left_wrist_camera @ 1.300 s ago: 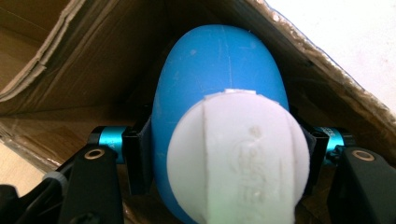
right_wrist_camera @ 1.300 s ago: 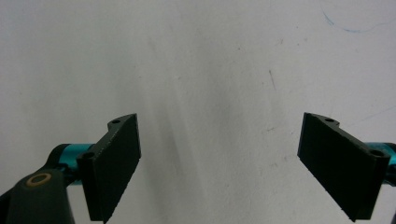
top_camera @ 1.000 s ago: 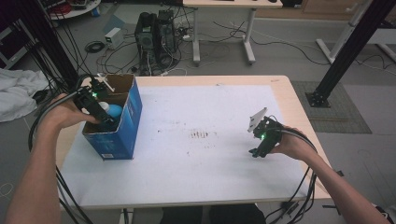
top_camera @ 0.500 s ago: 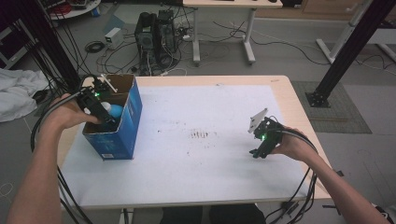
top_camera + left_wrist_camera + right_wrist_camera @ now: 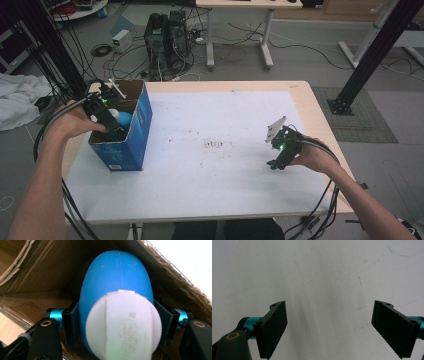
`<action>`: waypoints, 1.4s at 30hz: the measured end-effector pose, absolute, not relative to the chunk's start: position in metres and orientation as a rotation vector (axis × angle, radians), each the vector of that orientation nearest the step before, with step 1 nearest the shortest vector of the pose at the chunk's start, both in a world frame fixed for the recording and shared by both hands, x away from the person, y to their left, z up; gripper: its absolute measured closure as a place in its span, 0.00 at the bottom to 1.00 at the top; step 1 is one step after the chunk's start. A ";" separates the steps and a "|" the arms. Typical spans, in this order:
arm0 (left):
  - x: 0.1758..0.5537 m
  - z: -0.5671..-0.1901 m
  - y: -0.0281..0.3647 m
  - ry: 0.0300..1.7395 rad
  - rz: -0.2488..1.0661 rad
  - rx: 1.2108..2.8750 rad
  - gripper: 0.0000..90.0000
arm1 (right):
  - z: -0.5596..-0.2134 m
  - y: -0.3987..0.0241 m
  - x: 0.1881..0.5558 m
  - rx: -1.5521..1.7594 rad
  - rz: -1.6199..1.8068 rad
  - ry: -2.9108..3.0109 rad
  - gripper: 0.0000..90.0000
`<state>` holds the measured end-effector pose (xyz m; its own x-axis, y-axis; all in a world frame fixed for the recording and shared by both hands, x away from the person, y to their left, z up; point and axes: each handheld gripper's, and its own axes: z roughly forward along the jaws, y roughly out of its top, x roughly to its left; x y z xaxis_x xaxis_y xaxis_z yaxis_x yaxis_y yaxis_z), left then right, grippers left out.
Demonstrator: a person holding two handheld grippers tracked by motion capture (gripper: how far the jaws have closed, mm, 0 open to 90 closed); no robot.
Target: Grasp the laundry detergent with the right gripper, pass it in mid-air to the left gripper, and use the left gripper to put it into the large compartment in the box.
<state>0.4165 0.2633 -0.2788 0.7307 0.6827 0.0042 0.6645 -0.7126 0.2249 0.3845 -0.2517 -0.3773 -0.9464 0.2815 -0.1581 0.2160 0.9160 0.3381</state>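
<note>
Surface [image 5: 210, 190] comes first in our inspection: a pale top covered by a white sheet, marked with faint dark smudges near its middle. At its left end stands the box [image 5: 137, 132], blue outside, brown cardboard inside, open at the top.

We find the left gripper [image 5: 107, 120] reaching down into the box from the person's left hand. In the left gripper view the bottle [image 5: 117, 290], blue with a white cap [image 5: 125, 325] toward the camera, lies between the jaws, against the cardboard walls. In the high view it shows as a pale blue shape [image 5: 123, 118] inside the box, just beside the gripper.

Compared with the earlier high views, neither hand has shifted and the box stands where it did. The one change is at the left jaws: they have just been opening, from nearly closed to a small gap. The bottle remains between them, its sides close to both pads; we cannot tell whether they still press on it. We judge this a release, with the bottle being left in the box.

The right gripper [image 5: 280, 155] is held low over the bare sheet at the right end, well apart from the box. Its jaws stand wide apart with nothing between them.

If the release holds, we judge the placing done; the left gripper needs only to open a little more and lift clear without dragging the bottle.
</note>
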 end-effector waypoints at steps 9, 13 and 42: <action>0.417 -0.278 0.264 1.099 0.121 2.699 0.34 | -0.378 -0.251 0.385 0.369 0.469 2.876 0.14; 0.418 -0.275 0.265 1.082 0.120 2.728 0.34 | -0.378 -0.250 0.384 0.377 0.469 2.878 0.14; 0.420 -0.249 0.263 1.034 0.185 2.743 0.28 | -0.378 -0.251 0.383 0.369 0.468 2.879 0.14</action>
